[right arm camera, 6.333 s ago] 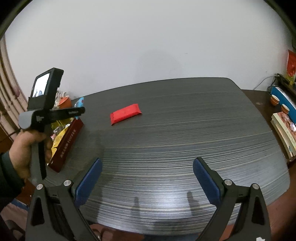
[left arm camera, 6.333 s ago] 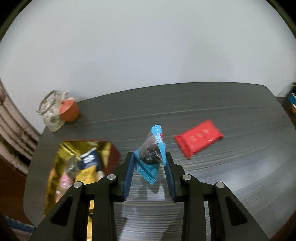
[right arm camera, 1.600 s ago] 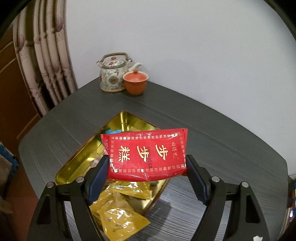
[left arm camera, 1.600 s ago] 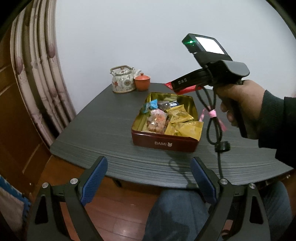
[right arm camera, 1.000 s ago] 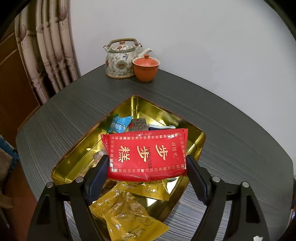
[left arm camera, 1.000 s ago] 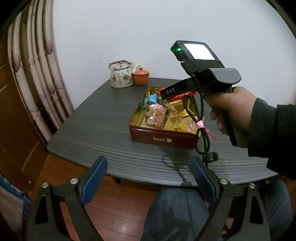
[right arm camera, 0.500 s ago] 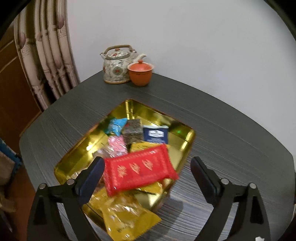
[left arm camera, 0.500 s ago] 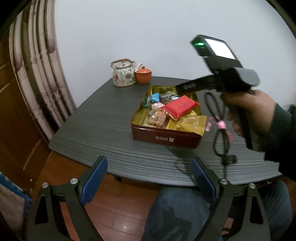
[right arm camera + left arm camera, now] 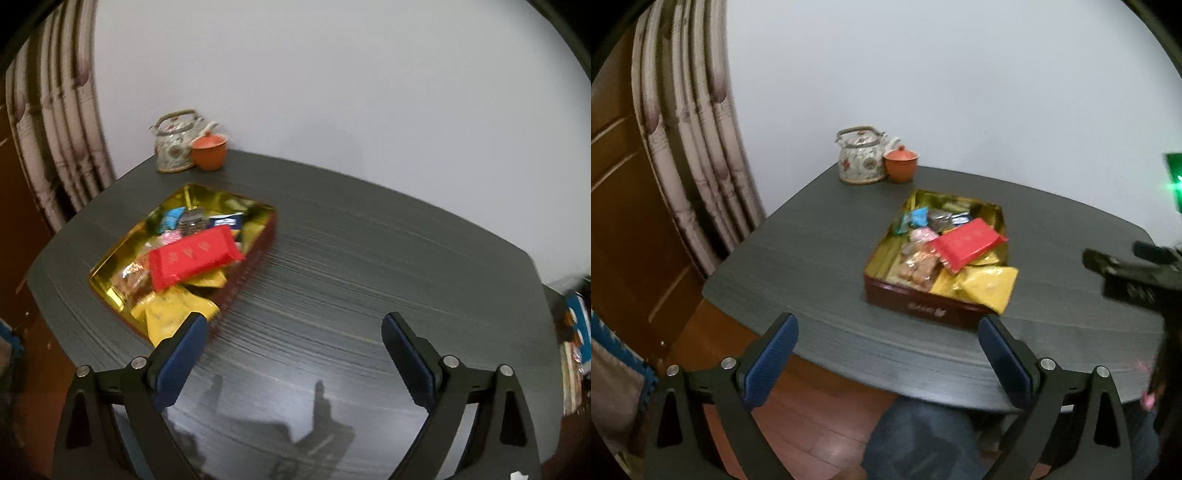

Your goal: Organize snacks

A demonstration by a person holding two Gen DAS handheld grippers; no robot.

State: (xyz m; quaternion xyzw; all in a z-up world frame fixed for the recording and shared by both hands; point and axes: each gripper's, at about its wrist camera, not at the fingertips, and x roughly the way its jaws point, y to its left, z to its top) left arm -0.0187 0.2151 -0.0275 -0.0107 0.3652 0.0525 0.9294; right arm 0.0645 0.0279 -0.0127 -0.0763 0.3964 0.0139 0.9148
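Note:
A gold-lined red tin (image 9: 879, 254) (image 9: 110, 254) on the dark table holds several snack packets. A red packet (image 9: 967, 243) (image 9: 192, 256) lies on top of them, with yellow packets (image 9: 982, 282) (image 9: 170, 310) at the near end and a blue packet (image 9: 916, 218) (image 9: 173, 218) at the far end. My left gripper (image 9: 886, 354) is open and empty, held off the table's near edge. My right gripper (image 9: 291, 350) is open and empty above the table, to the right of the tin. Its body shows at the right edge of the left wrist view (image 9: 1130, 273).
A patterned teapot (image 9: 860, 158) (image 9: 175, 146) and an orange lidded cup (image 9: 901, 166) (image 9: 208, 151) stand at the table's far corner. Curtains (image 9: 690, 166) and a wooden door hang at left. Books (image 9: 576, 332) lie past the table's right edge. My knees are under the near edge.
The right gripper opened and dropped the red packet into the tin, then drew back to the right. The left gripper stayed open off the table edge.

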